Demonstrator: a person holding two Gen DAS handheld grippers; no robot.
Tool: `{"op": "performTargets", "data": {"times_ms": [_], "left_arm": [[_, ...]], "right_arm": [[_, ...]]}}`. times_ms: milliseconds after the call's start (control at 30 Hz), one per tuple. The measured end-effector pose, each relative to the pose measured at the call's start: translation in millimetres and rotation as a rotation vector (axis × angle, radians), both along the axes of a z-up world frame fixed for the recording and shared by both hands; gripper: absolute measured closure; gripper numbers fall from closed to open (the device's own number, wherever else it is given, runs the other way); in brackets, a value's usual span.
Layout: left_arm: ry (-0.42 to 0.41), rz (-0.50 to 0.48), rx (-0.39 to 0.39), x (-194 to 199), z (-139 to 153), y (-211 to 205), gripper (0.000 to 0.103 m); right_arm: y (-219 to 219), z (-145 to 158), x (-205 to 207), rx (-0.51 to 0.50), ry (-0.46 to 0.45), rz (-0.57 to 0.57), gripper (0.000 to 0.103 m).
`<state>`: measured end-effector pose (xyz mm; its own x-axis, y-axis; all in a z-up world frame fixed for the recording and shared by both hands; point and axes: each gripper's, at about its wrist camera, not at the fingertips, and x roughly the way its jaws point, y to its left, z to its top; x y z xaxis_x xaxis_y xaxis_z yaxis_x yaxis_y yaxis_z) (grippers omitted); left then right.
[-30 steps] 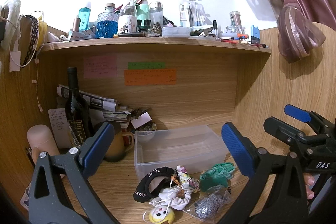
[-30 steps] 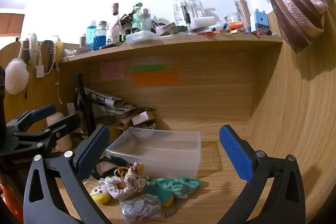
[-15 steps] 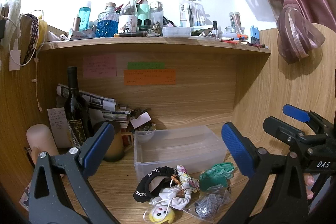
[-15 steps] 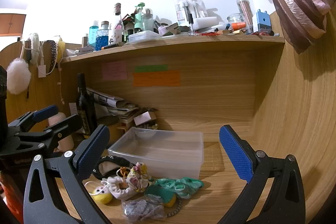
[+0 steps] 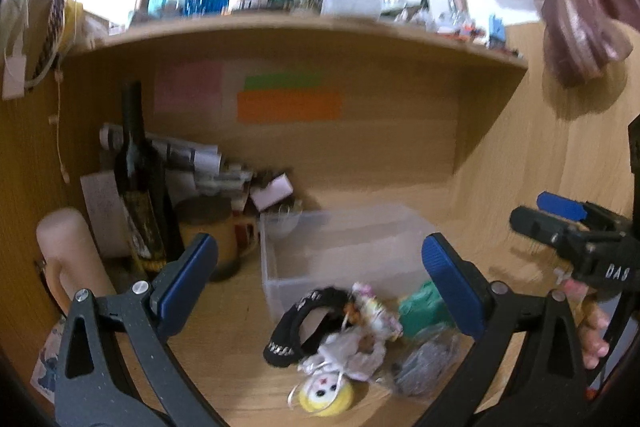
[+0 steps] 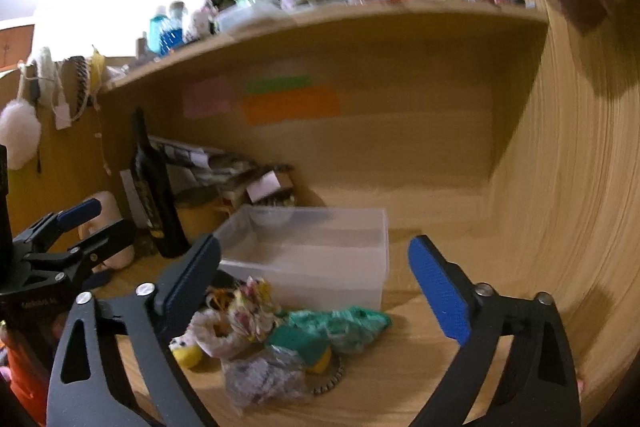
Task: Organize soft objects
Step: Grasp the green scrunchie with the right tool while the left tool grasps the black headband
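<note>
A pile of soft things lies on the wooden desk in front of a clear plastic bin (image 5: 344,247) (image 6: 320,255). It holds a black scrunchie (image 5: 304,323), a white cloth piece (image 5: 348,351), a floral scrunchie (image 6: 252,307), a yellow plush face (image 5: 324,393), a green cloth (image 6: 340,323) and a grey mesh bag (image 6: 264,379). My left gripper (image 5: 316,279) is open above the pile. My right gripper (image 6: 316,287) is open above the pile, and also shows at the right of the left wrist view (image 5: 560,219). Both are empty.
A dark wine bottle (image 5: 140,187), a yellow mug (image 5: 212,235), a pink cylinder (image 5: 68,259) and stacked papers (image 5: 180,155) stand at the back left. A shelf (image 5: 280,23) with several bottles runs above. A wooden side wall (image 6: 580,187) closes the right.
Both grippers have moved forward and down toward the pile, which now looks larger. The frames are blurred with motion. Both stay open.
</note>
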<state>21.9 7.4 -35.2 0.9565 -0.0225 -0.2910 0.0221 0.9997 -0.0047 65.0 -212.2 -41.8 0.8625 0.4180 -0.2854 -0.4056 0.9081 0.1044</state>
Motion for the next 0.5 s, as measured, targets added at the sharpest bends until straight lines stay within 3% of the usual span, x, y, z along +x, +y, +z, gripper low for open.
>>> {"op": "performTargets", "data": {"times_ms": [33, 167, 300, 500], "left_arm": [[0.024, 0.006, 0.003, 4.1, -7.1, 2.3, 0.000], [0.131, -0.010, -0.004, 20.8, -32.9, 8.8, 0.020], [0.238, -0.007, -0.039, 41.6, -58.3, 19.9, 0.026], [0.303, -0.008, -0.076, 61.5, -74.8, 35.2, 0.032]], "right_arm": [[-0.2, -4.9, 3.7, -0.005, 0.020, -0.005, 0.015], [2.5, -24.1, 16.9, -0.039, 0.101, -0.007, 0.025], [7.0, -45.0, 30.5, -0.070, 0.186, 0.002, 0.032], [9.3, -72.2, 50.7, -0.096, 0.312, 0.024, 0.032]]}}
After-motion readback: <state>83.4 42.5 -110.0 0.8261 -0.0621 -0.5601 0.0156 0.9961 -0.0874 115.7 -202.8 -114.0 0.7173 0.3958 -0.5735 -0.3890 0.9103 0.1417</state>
